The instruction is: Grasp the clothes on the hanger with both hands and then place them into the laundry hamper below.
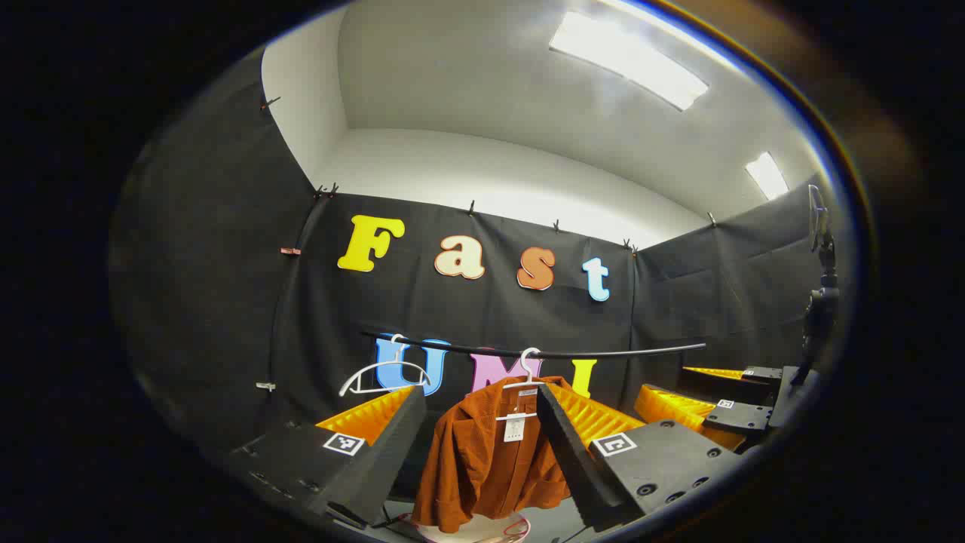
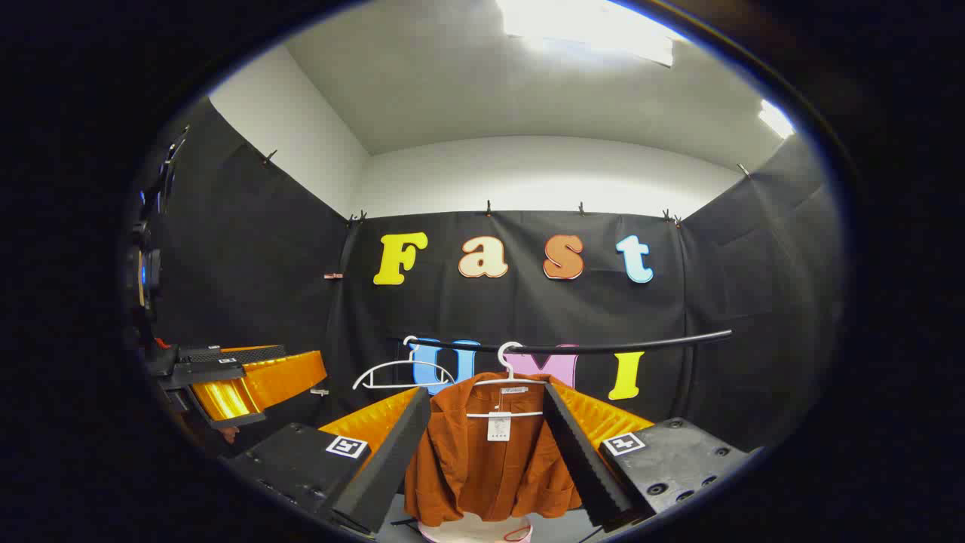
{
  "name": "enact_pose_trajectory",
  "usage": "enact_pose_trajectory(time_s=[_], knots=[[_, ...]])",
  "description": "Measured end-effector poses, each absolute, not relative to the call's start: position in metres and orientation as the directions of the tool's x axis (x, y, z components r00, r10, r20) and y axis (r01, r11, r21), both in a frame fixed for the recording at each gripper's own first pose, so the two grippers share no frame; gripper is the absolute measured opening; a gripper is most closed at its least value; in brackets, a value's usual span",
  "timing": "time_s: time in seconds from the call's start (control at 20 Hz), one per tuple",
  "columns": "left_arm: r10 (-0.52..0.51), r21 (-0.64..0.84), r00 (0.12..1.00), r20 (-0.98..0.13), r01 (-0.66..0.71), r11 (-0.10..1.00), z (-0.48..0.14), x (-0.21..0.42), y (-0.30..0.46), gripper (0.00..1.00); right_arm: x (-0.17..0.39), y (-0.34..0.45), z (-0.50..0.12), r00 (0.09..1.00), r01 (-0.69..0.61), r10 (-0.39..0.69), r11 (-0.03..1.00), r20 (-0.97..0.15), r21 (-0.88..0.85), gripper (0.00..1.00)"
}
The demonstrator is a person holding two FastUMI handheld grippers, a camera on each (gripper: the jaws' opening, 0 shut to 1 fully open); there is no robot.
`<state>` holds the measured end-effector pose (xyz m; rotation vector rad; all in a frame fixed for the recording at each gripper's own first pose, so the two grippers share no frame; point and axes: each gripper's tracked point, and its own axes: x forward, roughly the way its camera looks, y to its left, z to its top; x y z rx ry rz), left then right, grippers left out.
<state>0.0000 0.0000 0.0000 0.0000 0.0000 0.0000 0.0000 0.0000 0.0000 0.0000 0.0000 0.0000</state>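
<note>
A rust-orange jacket (image 1: 490, 460) (image 2: 490, 467) hangs on a white hanger (image 1: 528, 377) (image 2: 507, 377) from a black rail (image 1: 603, 353) (image 2: 603, 347), with a white tag at its collar. Below it shows the pale rim of the laundry hamper (image 1: 482, 532) (image 2: 475, 532). My left gripper (image 1: 479, 403) is open, its fingers framing the jacket from a distance. My right gripper (image 2: 486, 400) is open too, with the jacket between its fingers farther off. The right gripper (image 1: 724, 407) appears at the right of the left gripper view, and the left gripper (image 2: 234, 385) at the left of the right gripper view.
An empty white hanger (image 1: 384, 373) (image 2: 403, 369) hangs on the rail left of the jacket. A stand with a device (image 1: 822, 302) rises at the right edge of the left gripper view. Black cloth walls close the booth on three sides.
</note>
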Motion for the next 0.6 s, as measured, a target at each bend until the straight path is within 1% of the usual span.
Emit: enact_pose_trajectory(time_s=[0.05,0.1,0.35,0.55,0.6], knots=[[-0.001,-0.002,1.000,0.004,0.001,1.000,0.000,0.001,-0.003,0.97,-0.001,-0.002,0.000,1.000,-0.002,0.002,1.000,-0.002,0.000,0.97],[0.000,-0.002,1.000,0.007,0.000,1.000,0.001,0.002,-0.005,0.94,-0.002,-0.003,0.000,1.000,-0.003,0.003,1.000,-0.005,0.003,0.97],[0.004,0.008,1.000,0.002,-0.004,1.000,-0.003,0.004,-0.013,0.94,-0.005,-0.014,0.007,1.000,0.006,-0.006,1.000,0.005,0.012,0.97],[-0.003,-0.020,1.000,0.007,0.003,1.000,-0.003,0.004,-0.016,0.94,-0.007,-0.018,0.013,1.000,0.012,-0.012,1.000,0.018,0.019,0.97],[-0.007,-0.022,1.000,0.008,0.007,1.000,-0.002,0.003,-0.017,0.94,-0.007,-0.021,0.013,1.000,0.017,-0.018,1.000,0.020,0.020,0.95]])
